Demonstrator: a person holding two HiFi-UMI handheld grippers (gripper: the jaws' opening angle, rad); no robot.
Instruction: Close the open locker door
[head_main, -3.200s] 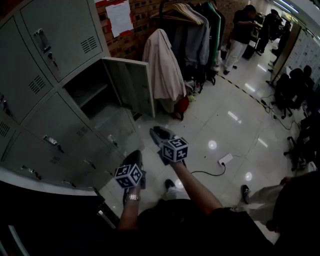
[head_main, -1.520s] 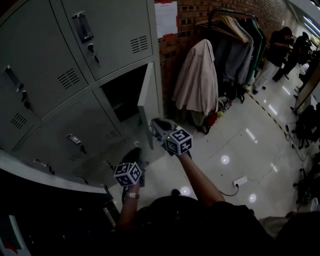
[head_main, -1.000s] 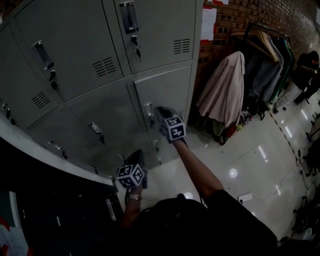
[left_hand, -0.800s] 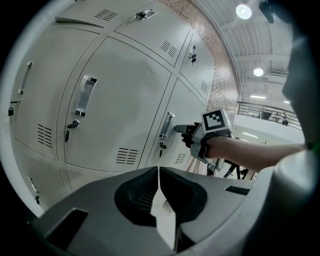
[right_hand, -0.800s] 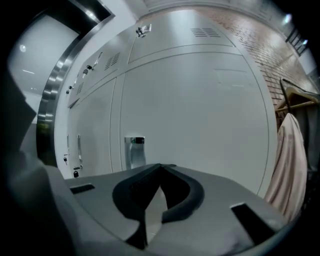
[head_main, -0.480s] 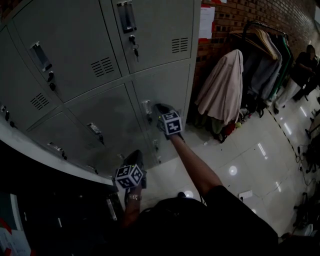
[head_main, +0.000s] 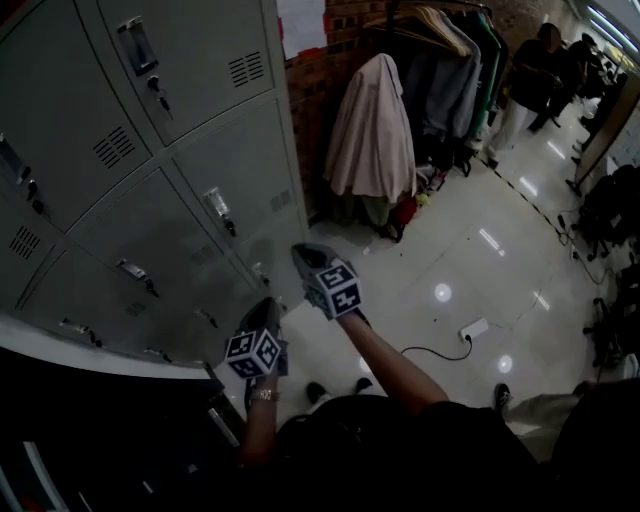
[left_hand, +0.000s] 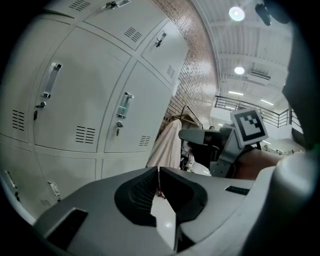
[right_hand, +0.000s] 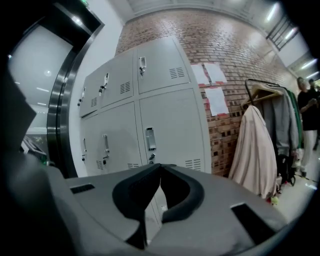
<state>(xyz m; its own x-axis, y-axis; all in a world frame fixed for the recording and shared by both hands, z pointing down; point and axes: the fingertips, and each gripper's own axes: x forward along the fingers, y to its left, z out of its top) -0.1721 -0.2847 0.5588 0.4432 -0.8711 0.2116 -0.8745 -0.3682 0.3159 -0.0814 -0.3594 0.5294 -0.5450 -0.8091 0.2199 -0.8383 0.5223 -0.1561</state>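
The grey locker door (head_main: 240, 160) with its handle (head_main: 218, 208) sits flush in the bank of lockers, and the same door (right_hand: 175, 125) faces me in the right gripper view. My right gripper (head_main: 301, 253) is shut with nothing in it and hangs a short way off the lockers, below that door and apart from it. My left gripper (head_main: 268, 306) is lower and nearer my body, also shut and empty. Its jaw tips (left_hand: 159, 170) meet, with the right gripper (left_hand: 202, 138) showing just beyond them.
A clothes rack with a beige coat (head_main: 369, 130) stands right of the lockers against the brick wall. People (head_main: 530, 70) stand at the far right. A white power strip (head_main: 472, 328) with a cable lies on the glossy floor. Dark chairs (head_main: 610, 210) line the right edge.
The door stood open at first and swung shut under the right gripper. Since half a second ago the right gripper has drawn back from the closed door, and my view has turned right.
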